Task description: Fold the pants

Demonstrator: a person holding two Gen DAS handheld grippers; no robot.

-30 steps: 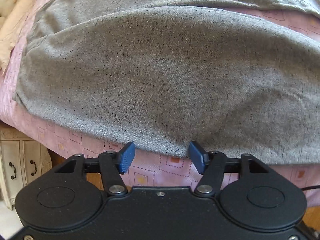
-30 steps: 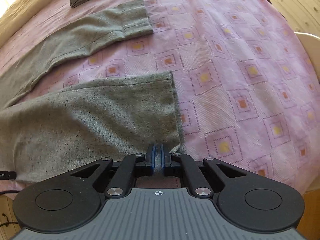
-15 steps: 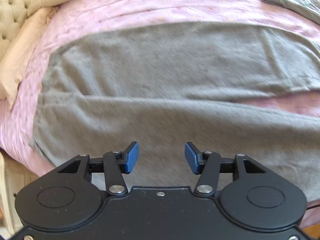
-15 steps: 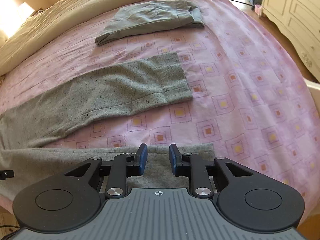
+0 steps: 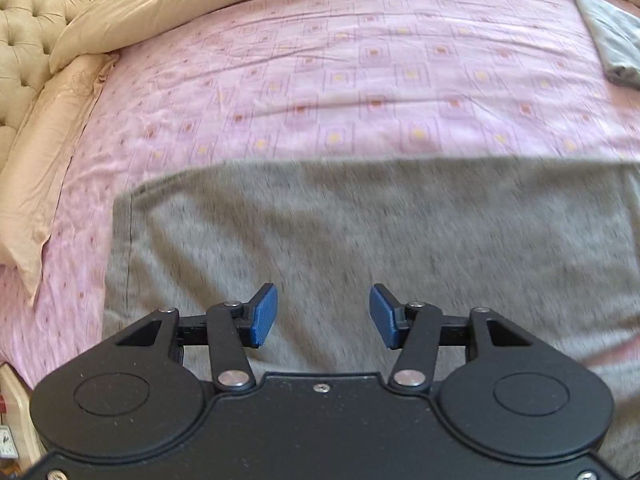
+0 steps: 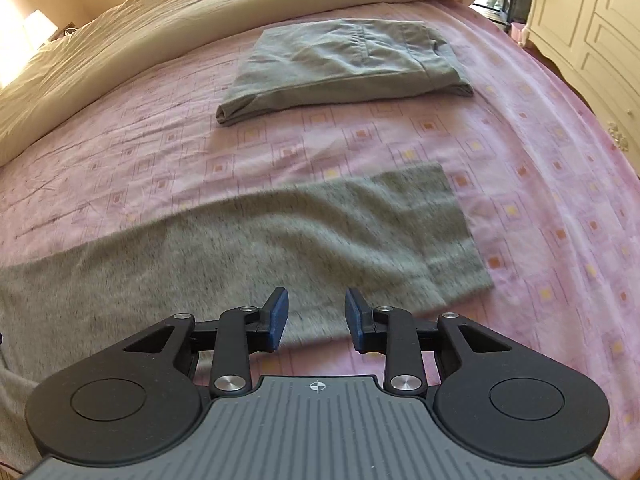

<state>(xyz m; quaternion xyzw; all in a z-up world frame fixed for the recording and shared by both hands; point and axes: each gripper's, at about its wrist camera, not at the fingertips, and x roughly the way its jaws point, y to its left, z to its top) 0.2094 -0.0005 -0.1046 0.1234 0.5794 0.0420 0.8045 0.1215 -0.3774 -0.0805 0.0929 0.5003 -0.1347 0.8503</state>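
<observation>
blur: gray pants [image 5: 360,240] are smearing in both views, weave unreadable | cut off: pants are running past the left edge of the right wrist view | folded gray garment [image 5: 612,40] is being clipped by the right edge

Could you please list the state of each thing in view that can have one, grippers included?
Grey pants: lying flat on the bed, legs stacked, not held.
Folded garment: folded, lying farther back.
Left gripper: open, empty.
Right gripper: jaws opening, gripping nothing.
Beige duvet: bunched along the far side.
</observation>
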